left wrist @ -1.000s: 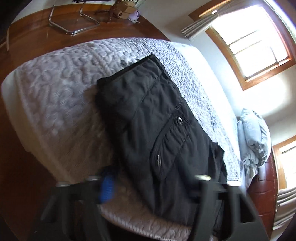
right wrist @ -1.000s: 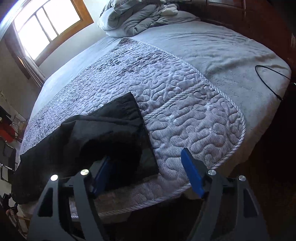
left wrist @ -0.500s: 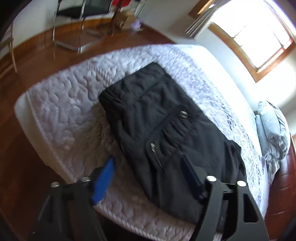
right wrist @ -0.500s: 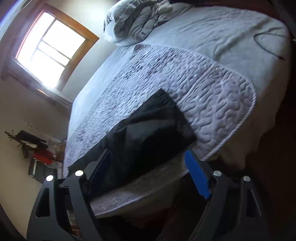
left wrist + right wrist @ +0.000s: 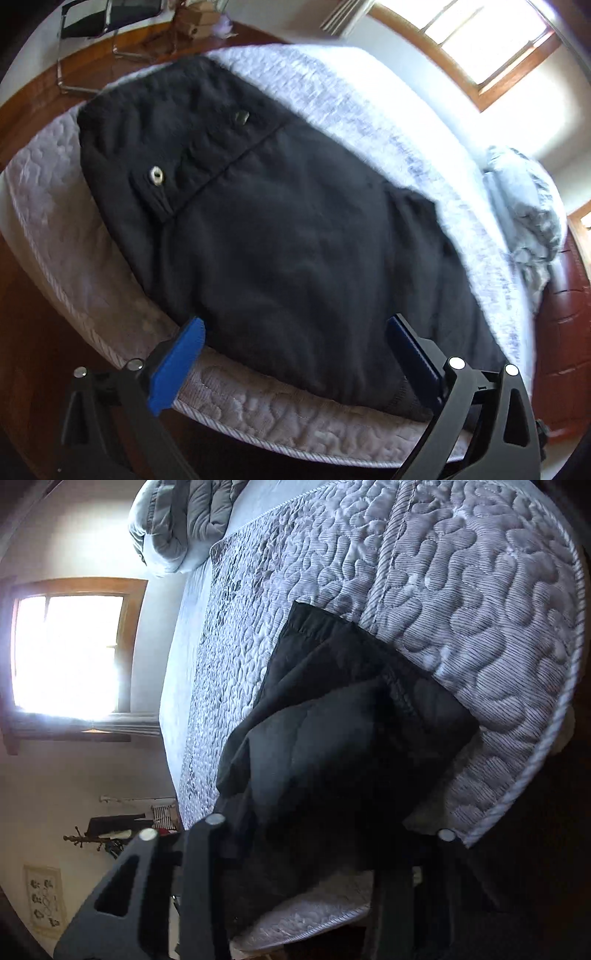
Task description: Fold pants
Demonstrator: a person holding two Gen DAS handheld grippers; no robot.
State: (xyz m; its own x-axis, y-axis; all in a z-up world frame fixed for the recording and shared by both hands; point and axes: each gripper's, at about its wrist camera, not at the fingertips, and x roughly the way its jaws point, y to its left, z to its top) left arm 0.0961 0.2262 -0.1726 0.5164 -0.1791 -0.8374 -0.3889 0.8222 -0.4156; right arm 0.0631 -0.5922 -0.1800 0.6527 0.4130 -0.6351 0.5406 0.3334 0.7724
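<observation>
On the quilted bed cover [image 5: 266, 410], near its front edge, the black pants [image 5: 295, 229] lie spread flat; two metal snaps [image 5: 157, 175] sit on a pocket flap toward the far end of the garment; the near hem reaches almost to the corded border of the cover. Left gripper [image 5: 295, 350]: jaws opening and standing wide; the blue fingers [image 5: 177, 365] flank the near edge of the pants, one just over the bare quilting and the other over the black cloth; the pads do not press on the fabric. Right gripper [image 5: 295, 856]: jaws closing; black cloth of the pants [image 5: 332, 738] fills the gap between the two dark finger mounts and rises in a bunched fold from them; the pads themselves are hidden in the fabric; the opposite corner of that layer lies flat on the quilt. Bundled grey bedding [image 5: 177, 520] rests at the head of the bed; a bright window [image 5: 66, 653] stands beyond.
</observation>
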